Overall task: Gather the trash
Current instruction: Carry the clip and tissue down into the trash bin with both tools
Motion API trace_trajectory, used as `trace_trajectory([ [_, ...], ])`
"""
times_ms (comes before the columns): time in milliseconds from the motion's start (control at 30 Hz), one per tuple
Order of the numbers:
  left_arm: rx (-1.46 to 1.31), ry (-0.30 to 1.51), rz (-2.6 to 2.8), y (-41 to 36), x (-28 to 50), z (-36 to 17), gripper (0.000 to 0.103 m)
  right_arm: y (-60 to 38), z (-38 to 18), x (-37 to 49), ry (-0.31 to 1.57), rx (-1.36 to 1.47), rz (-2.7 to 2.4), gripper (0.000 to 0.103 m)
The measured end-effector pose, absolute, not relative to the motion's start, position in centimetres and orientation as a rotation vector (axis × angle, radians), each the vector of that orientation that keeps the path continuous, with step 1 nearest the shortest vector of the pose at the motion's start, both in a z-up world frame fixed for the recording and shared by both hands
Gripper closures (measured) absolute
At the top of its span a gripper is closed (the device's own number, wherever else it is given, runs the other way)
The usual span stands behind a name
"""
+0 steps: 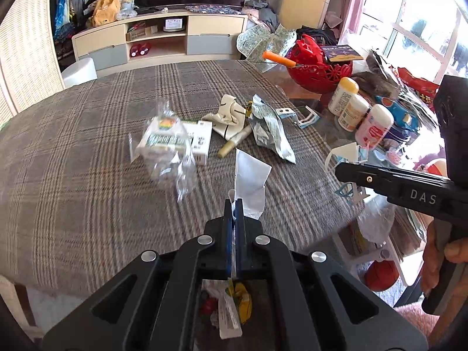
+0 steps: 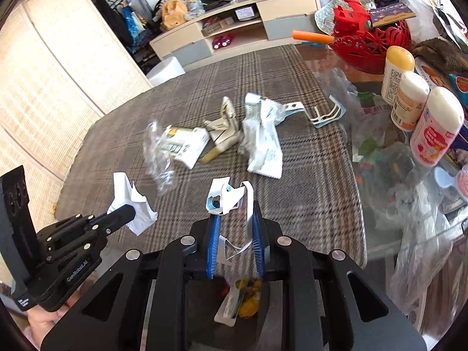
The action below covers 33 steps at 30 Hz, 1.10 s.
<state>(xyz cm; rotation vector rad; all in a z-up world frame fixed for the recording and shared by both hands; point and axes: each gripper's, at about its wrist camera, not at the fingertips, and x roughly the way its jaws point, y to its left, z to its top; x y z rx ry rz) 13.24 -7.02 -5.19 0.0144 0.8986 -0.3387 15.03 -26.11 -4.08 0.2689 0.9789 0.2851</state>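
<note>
While both grippers hang above the near edge of the table, the left gripper has its fingers pressed fully together on a crumpled white paper; the right gripper is nearly closed, its blue pads pinching a torn white-and-blue mask; below them, off the near edge, earlier scraps lie in a dark bin. Further in, at the middle of the checked cloth, lie a clear wrapper, a white box, a yellowish tube and a crumpled foil packet; toward the right edge stand three white bottles; beyond them sits a red basket.
</note>
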Motion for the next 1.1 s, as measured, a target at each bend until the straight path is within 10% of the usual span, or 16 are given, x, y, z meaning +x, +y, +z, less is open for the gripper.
trace_trajectory([
  [1100, -0.121, 1.200, -0.295, -3.1, 0.1, -24.2, 0.102, -19.6, -20.2, 2.8, 1.215, 0.248, 0.344, 0.081],
])
